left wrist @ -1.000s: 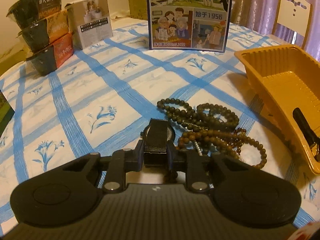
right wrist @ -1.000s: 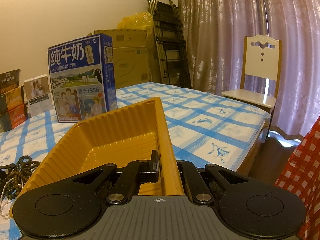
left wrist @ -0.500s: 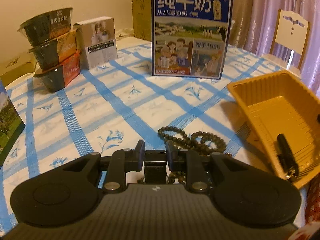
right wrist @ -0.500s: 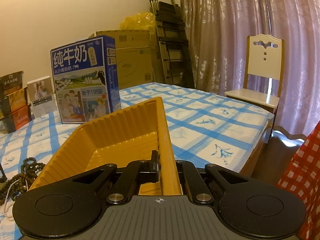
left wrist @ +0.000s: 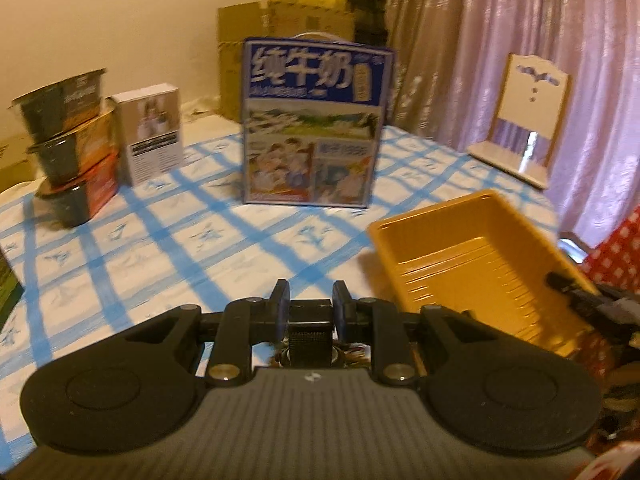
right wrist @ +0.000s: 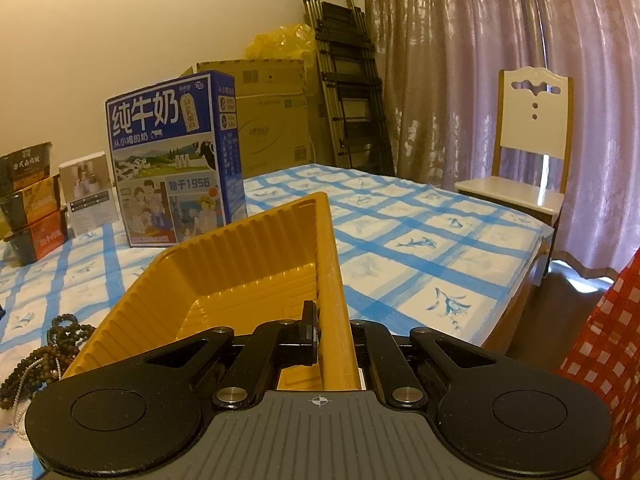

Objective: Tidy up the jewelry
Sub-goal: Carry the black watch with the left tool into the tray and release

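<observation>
Our left gripper (left wrist: 307, 312) clamps a watch (left wrist: 310, 338) for transfer; our right gripper (right wrist: 334, 338) pinches the yellow tray (right wrist: 256, 256) rim, steadying it.

Yellow ribbed plastic tray (right wrist: 248, 264) on blue-checked bench (right wrist: 420, 240); brown bead strings (right wrist: 44, 352) left of it, blue milk carton box (right wrist: 172, 160) behind, white wooden chair (right wrist: 528, 152) right.

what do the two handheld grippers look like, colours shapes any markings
Both look alike. The left gripper and the right gripper each have a grey ribbed body with a small round crosshair mark at its front edge, two black rounded lobes with a shallow circular recess, black linkage arms with silver pivot screws, and two slim black fingers. No cables, hands or sleeves show.
</observation>
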The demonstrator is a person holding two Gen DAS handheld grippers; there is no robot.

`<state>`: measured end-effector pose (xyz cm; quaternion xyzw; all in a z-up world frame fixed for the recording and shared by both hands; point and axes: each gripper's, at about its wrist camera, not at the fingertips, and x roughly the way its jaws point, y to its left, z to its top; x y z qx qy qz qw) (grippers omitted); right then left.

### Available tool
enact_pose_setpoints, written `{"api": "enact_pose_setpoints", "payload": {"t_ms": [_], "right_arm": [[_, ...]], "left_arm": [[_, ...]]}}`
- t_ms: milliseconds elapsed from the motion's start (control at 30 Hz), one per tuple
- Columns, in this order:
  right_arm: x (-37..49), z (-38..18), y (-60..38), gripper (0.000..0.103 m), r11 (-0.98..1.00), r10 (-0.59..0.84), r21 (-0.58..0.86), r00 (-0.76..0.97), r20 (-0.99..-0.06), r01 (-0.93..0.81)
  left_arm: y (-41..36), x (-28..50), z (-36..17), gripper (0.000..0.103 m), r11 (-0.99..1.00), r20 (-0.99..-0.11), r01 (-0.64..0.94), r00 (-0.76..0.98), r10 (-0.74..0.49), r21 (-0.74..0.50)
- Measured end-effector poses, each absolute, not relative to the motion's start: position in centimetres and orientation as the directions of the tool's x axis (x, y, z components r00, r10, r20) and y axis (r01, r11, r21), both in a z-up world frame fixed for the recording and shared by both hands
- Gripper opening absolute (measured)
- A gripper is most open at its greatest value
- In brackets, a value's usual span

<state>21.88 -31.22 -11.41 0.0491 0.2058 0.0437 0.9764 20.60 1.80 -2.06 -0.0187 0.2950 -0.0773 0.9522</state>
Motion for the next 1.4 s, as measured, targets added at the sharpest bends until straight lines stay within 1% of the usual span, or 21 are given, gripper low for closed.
{"api": "enact_pose_setpoints", "payload": {"t_ms": [233,500,600,767,833,867,967,1033,1133,1200,1267,1400], "right_arm": [[21.7,-11.5,-31.3,0.004,0.99,0.112,0.122,0.91,-0.4,-0.068],[21.6,-11.5,-31.4,0.005,0.989,0.127,0.125,0.908,-0.4,-0.083],[21.6,-11.5,-31.5,0.005,0.988,0.131,0.13,0.907,-0.401,-0.086],[21.6,-11.6,-31.7,0.005,0.986,0.137,0.139,0.904,-0.404,-0.087],[21.6,-11.6,-31.8,0.005,0.986,0.138,0.139,0.904,-0.404,-0.088],[21.6,-11.6,-31.8,0.005,0.986,0.138,0.141,0.902,-0.409,-0.086],[21.7,-11.9,-32.1,0.005,0.983,0.141,0.164,0.898,-0.417,-0.079],[21.6,-12.0,-32.1,0.005,0.983,0.142,0.167,0.897,-0.418,-0.078],[21.5,-12.0,-32.1,0.005,0.983,0.14,0.165,0.898,-0.417,-0.077],[21.5,-12.1,-32.2,0.005,0.983,0.14,0.167,0.898,-0.417,-0.076],[21.6,-12.1,-32.2,0.005,0.983,0.139,0.165,0.898,-0.418,-0.076],[21.6,-12.1,-32.2,0.004,0.983,0.138,0.167,0.898,-0.418,-0.074]], "left_arm": [[-3.0,20.9,-1.7,0.02,0.956,-0.554,0.251,0.779,-0.294,-0.154],[-9.8,22.6,-4.2,0.02,0.894,-0.582,0.363,0.68,-0.446,-0.262],[-11.9,23.2,-5.3,0.02,0.874,-0.601,0.39,0.636,-0.484,-0.29],[-13.7,23.7,-6.7,0.02,0.856,-0.626,0.406,0.587,-0.514,-0.322],[-14.0,23.8,-7.0,0.017,0.85,-0.621,0.405,0.583,-0.523,-0.336],[-14.1,24.0,-7.0,0.017,0.844,-0.614,0.411,0.581,-0.534,-0.345],[-14.0,24.0,-6.4,0.019,0.844,-0.593,0.407,0.601,-0.536,-0.35],[-13.6,23.9,-6.0,0.022,0.846,-0.584,0.402,0.613,-0.532,-0.35],[-12.3,23.4,-5.3,0.026,0.862,-0.574,0.38,0.644,-0.506,-0.335],[-10.9,22.9,-4.9,0.027,0.874,-0.566,0.358,0.665,-0.486,-0.329],[-9.1,22.4,-4.5,0.029,0.891,-0.565,0.324,0.69,-0.452,-0.318],[-5.3,21.3,-4.2,0.03,0.932,-0.571,0.238,0.739,-0.356,-0.274]]}}
